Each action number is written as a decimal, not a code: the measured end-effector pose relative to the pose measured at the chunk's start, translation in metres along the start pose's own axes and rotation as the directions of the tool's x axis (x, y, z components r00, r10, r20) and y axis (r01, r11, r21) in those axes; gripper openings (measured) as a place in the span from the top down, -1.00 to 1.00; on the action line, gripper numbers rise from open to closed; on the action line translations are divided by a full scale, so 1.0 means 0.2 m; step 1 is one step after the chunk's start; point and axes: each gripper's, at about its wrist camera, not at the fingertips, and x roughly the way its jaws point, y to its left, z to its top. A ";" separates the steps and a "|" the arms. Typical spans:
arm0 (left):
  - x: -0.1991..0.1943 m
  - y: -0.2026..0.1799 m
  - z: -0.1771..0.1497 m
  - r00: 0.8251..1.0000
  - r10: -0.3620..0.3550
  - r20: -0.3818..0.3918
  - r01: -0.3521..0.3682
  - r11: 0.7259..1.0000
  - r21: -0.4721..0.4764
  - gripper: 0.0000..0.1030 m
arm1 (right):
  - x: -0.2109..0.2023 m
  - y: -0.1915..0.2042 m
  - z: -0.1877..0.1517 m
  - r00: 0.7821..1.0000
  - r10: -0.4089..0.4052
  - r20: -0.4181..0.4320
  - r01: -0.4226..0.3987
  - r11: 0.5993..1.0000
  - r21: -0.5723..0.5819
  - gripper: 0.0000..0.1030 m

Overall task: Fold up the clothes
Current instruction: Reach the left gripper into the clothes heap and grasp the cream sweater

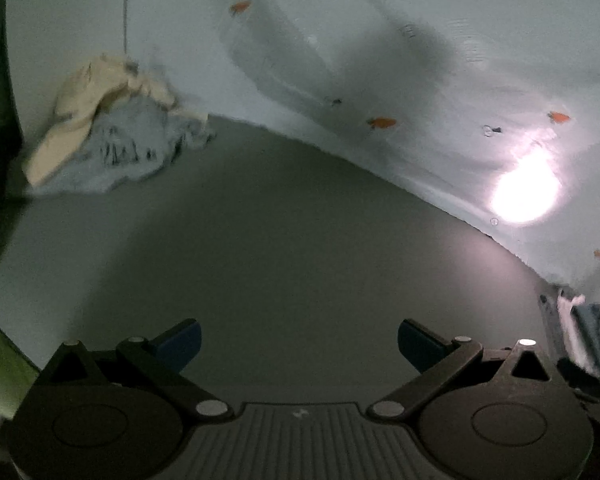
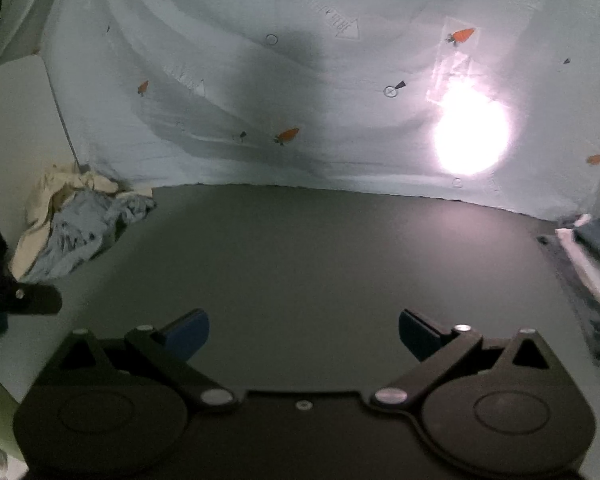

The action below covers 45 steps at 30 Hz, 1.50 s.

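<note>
A crumpled heap of clothes lies at the table's far left: a cream garment (image 1: 88, 96) draped over a grey-blue one (image 1: 120, 152), seen again in the right wrist view as cream garment (image 2: 48, 196) and grey-blue garment (image 2: 76, 232). A stack of folded clothes (image 2: 592, 256) sits at the right edge, also glimpsed as folded clothes (image 1: 592, 340). My left gripper (image 1: 298, 346) hovers open above the dark table, nothing between its blue pads. My right gripper (image 2: 304, 334) is likewise open and empty. Both are well short of the heap.
The dark grey table (image 2: 300, 248) stretches ahead. Behind it hangs a pale sheet with small carrot prints (image 2: 340, 80), lit by a bright lamp glare (image 2: 472, 136). Part of the left gripper's black body (image 2: 24, 296) shows at the left.
</note>
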 end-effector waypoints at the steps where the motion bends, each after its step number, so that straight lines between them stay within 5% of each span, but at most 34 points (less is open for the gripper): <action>1: 0.02 0.01 0.01 1.000 0.011 -0.011 -0.012 1.000 -0.013 -1.00 | 0.05 -0.01 0.00 1.000 0.012 -0.015 -0.012 1.000 0.006 -1.00; 9: 0.18 0.24 0.11 0.983 0.136 -0.119 -0.149 0.984 -0.102 -1.00 | 0.36 -0.01 0.04 0.990 0.075 -0.124 -0.071 0.997 0.033 -1.00; 16: 0.37 0.62 0.40 0.976 0.167 -0.139 -0.186 0.973 -0.140 -0.98 | 0.64 0.21 0.16 0.983 0.060 -0.173 -0.062 0.998 -0.006 -1.00; 20: 0.48 0.85 0.65 0.981 0.178 -0.076 -0.188 0.971 -0.150 -0.98 | 0.81 0.38 0.26 0.983 0.026 -0.182 -0.030 0.999 -0.020 -1.00; 26: 0.72 1.14 1.13 0.952 0.296 0.082 -0.294 0.955 -0.032 -0.83 | 1.10 0.68 0.45 0.979 0.005 -0.206 -0.014 0.999 -0.040 -1.00; 32: 1.08 1.44 1.54 0.911 0.378 0.165 -0.373 0.926 -0.059 -0.46 | 1.34 0.87 0.61 0.974 -0.023 -0.225 0.022 1.000 -0.006 -1.00; 34: 1.19 1.50 1.63 0.904 0.387 0.180 -0.388 0.921 -0.033 -0.40 | 1.41 0.91 0.64 0.970 -0.041 -0.239 0.038 0.999 -0.014 -1.00; 36: 1.30 1.53 1.69 0.918 0.365 0.157 -0.370 0.929 -0.002 -0.34 | 1.48 0.94 0.64 0.965 -0.064 -0.256 0.061 0.998 -0.021 -1.00; 38: 1.39 1.56 1.74 0.932 0.340 0.126 -0.344 0.939 0.008 -0.06 | 1.57 0.96 0.64 0.956 -0.093 -0.278 0.090 0.996 -0.024 -1.00; 42: 1.41 1.57 1.78 0.913 0.386 0.136 -0.381 0.923 -0.056 0.71 | 1.65 0.98 0.65 0.948 -0.104 -0.300 0.103 0.995 -0.017 -0.99; 45: 1.34 1.59 1.79 0.913 0.366 0.181 -0.353 0.930 -0.103 0.83 | 1.64 0.96 0.66 0.949 -0.098 -0.299 0.098 0.995 -0.013 -0.99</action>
